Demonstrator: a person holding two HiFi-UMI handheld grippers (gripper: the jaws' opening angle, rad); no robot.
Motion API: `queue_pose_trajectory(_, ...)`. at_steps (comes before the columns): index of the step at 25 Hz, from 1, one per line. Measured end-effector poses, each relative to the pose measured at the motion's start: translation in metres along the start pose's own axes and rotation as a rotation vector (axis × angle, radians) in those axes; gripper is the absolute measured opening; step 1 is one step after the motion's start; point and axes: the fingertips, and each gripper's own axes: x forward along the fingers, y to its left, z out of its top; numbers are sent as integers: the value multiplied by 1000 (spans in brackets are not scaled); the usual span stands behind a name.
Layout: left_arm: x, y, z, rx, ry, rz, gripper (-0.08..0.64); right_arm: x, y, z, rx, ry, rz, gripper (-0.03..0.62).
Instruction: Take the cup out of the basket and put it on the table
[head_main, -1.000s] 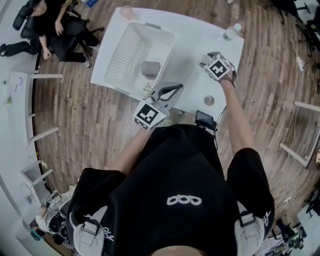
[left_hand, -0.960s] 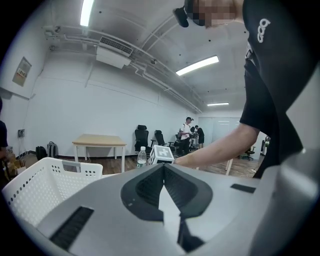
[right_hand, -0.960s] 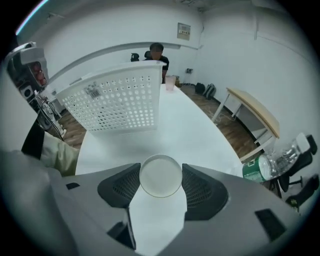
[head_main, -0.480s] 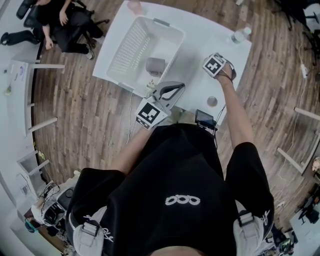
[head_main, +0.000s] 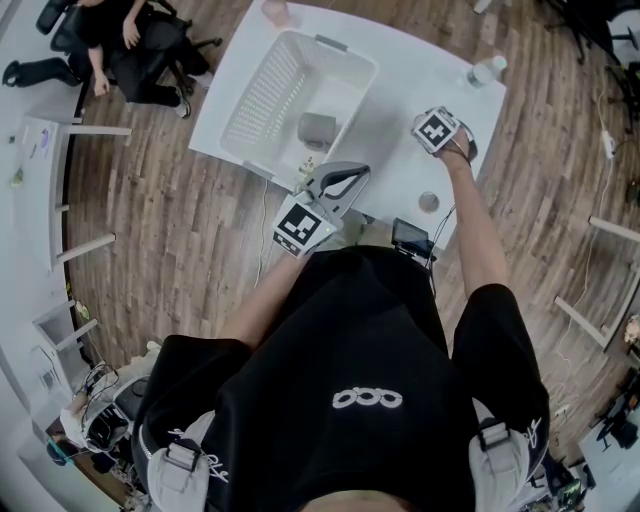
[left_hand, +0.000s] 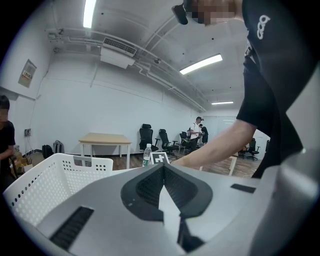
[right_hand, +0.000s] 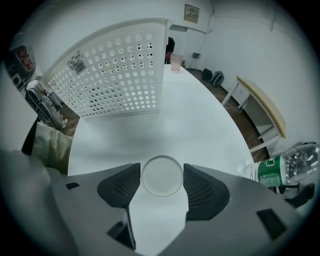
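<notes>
- The white perforated basket (head_main: 262, 95) stands on the white table (head_main: 400, 80), at its left end. A grey object (head_main: 317, 130) lies inside, near the basket's right wall.
- The cup (right_hand: 161, 178), clear and seen end-on as a circle, is outside the basket. It sits between the pads of the right gripper (right_hand: 162, 171), which press on both its sides. Whether it touches the tabletop cannot be told.
- In the head view the right arm reaches forward, and the gripper is over bare table right of the basket.
- The left gripper (left_hand: 162, 166) is held at the table's near edge by the basket's front corner. It is tilted upward, its jaws meet at the tips and it holds nothing.
- A plastic bottle (head_main: 487, 70) stands near the far right corner, and a pink cup (head_main: 275, 12) stands beyond the basket at the far edge.
- A small round thing (head_main: 428, 201) lies close to the near edge.
- Open white surface lies between the held cup and the basket's wall.
</notes>
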Motion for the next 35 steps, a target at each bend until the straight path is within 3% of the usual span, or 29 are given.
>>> queue_pose_trajectory(7,-10,2,-2,9,0,4,8,-16,7,-16,101,-3,40,265)
queue_pose_trajectory(10,-15,2,1,12,-6,13,8,-36,23,-3,175,-139,113,265)
queue_pose_trajectory(17,-28,4,4,32,-7,31,9,-128,31,7,232,-401,-28,256)
queue_pose_trajectory(22,-41,12,14,33,-20,54,9,-188,63,12,208,-524,-86,144)
queue_pose_trajectory(29,-51,30,33,23,-57,56,8,-247,114,36,221,-724,-18,55)
queue_pose_trajectory(35,-66,56,47,37,-75,35,9,-268,153,76,177,-832,15,35)
